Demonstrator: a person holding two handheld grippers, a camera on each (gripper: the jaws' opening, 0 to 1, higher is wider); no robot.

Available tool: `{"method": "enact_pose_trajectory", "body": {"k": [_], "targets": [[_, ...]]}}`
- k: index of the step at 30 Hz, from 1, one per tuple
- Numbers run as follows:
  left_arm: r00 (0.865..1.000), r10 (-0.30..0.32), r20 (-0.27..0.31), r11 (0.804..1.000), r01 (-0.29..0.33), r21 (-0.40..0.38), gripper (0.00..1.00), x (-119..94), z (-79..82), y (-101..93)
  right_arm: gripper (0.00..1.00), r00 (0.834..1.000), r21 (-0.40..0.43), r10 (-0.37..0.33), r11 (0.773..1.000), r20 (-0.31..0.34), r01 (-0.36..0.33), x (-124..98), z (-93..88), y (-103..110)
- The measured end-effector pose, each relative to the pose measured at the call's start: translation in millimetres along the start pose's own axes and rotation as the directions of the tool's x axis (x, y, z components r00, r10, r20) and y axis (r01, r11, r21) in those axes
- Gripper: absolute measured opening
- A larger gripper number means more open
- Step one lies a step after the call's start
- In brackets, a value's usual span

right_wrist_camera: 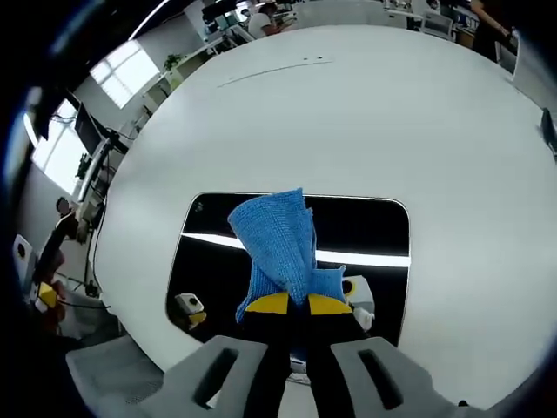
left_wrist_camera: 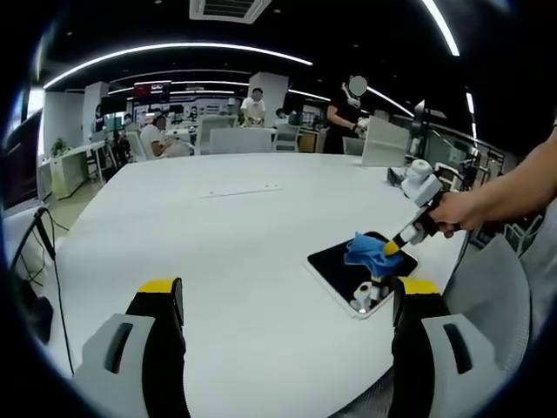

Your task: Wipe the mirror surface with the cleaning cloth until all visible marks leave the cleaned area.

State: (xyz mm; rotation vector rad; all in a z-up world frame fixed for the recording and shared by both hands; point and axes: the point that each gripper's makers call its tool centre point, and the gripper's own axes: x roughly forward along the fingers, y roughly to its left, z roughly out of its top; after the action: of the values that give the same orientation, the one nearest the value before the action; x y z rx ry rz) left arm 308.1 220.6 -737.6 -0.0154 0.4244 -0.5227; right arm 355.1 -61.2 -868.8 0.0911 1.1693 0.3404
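Right claw (right_wrist_camera: 290,303) pinches the blue cloth (right_wrist_camera: 278,239) tight and presses it on the mirror (right_wrist_camera: 365,231). Left claw (left_wrist_camera: 287,300) is wide over the white table (left_wrist_camera: 218,226). No writing can be read.

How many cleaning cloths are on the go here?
1. A blue cloth is pinched in the right gripper, pressed on the mirror lying on the white table. Others may be out of view.
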Motion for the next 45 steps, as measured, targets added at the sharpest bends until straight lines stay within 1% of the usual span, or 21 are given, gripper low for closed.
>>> {"method": "enact_pose_trajectory", "body": {"k": [5,15,24,26,30,32,34,36,38,42,45], "targets": [[1.000,-0.008,-0.012,1.000,0.008,0.001,0.99,0.6,-5.3,-3.5,0.00,1.000,0.017,-0.011,1.000,0.004,0.011,-2.8,-1.4,-10.3],[1.000,-0.014,-0.010,1.000,0.014,0.008,0.99,-0.5,-3.0,-5.0,0.00,0.999,0.036,-0.035,0.999,0.012,0.035,-8.6,-4.3,-32.0],[1.000,-0.012,-0.012,1.000,0.013,0.023,0.99,-6.5,-1.1,-2.6,0.00,0.998,0.039,-0.063,0.997,0.024,0.062,-13.7,-6.2,-44.9],[1.000,-0.011,-0.009,1.000,0.011,0.020,0.99,-7.9,-1.7,-2.6,0.00,0.998,0.070,-0.060,0.996,0.030,0.058,-15.4,-6.5,-50.0],[1.000,-0.012,-0.019,1.000,0.012,0.018,0.99,-8.0,-5.2,-4.2,0.00,0.997,0.068,-0.077,0.995,0.030,0.075,-17.5,-7.0,-56.3],[1.000,-0.021,-0.019,1.000,0.022,0.022,0.99,-7.3,-5.6,-7.8,0.00,0.998,0.127,-0.058,0.990,0.028,0.054,-17.4,-7.0,-57.0],[0.999,-0.033,-0.026,0.999,0.034,0.031,0.99,-6.0,-6.8,-11.8,0.00,0.996,0.116,-0.080,0.990,0.026,0.076,-17.6,-5.1,-62.7],[0.999,-0.036,-0.025,0.999,0.036,0.033,0.99,-5.0,-5.0,-13.8,0.00,0.995,0.078,-0.096,0.993,0.027,0.094,-18.9,-5.8,-65.0],[0.999,-0.036,-0.014,0.999,0.037,0.031,0.99,-4.1,-2.1,-14.7,0.00,0.995,0.086,-0.095,0.992,0.028,0.093,-18.8,-6.2,-66.4],[0.999,-0.037,-0.014,0.999,0.037,0.035,0.99,-3.7,-1.8,-15.5,0.00,0.995,0.097,-0.093,0.991,0.028,0.090,-19.7,-6.8,-66.4],[0.999,-0.030,-0.012,0.999,0.030,0.032,0.99,-4.0,-2.5,-14.2,0.00,0.994,0.090,-0.110,0.990,0.023,0.108,-19.9,-6.6,-68.0]]}}
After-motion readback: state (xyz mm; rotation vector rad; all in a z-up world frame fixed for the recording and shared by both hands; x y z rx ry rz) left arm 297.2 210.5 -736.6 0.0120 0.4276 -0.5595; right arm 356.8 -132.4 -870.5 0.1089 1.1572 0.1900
